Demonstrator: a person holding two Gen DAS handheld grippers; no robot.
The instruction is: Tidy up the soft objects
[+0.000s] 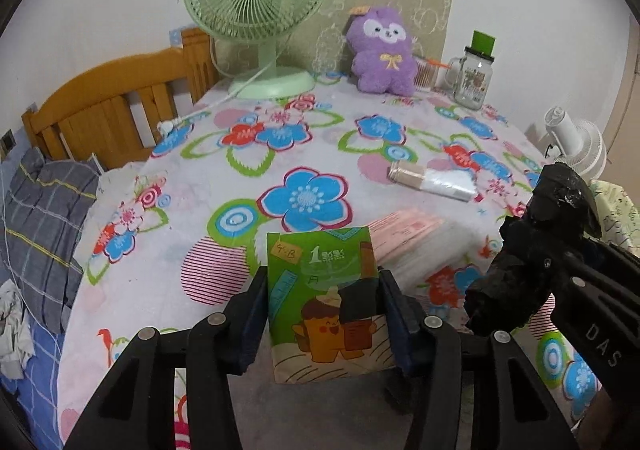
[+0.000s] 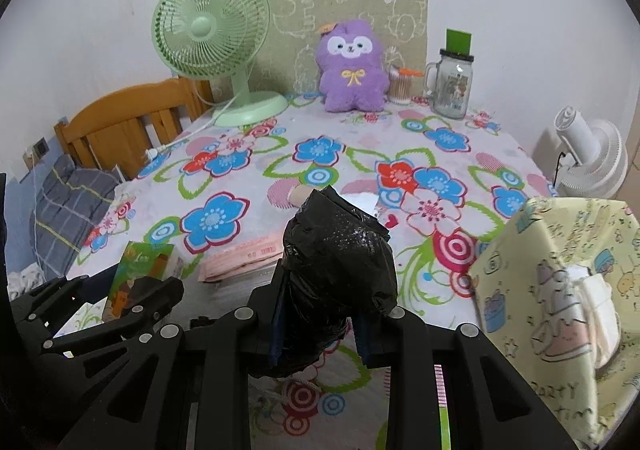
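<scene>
The left gripper [image 1: 322,324] clamps a flat, glossy green cartoon-printed tissue pack [image 1: 326,302]. To its right, the right gripper [image 2: 320,330] squeezes a crinkly, shiny black plastic bag roll [image 2: 338,270].

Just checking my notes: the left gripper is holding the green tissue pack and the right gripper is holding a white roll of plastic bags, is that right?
Not quite. The left gripper does hold the green tissue pack, but the right gripper is clamped on a black crumpled plastic bag roll, as the right wrist view shows. The white roll of plastic bags lies on the flowered tablecloth.
</scene>
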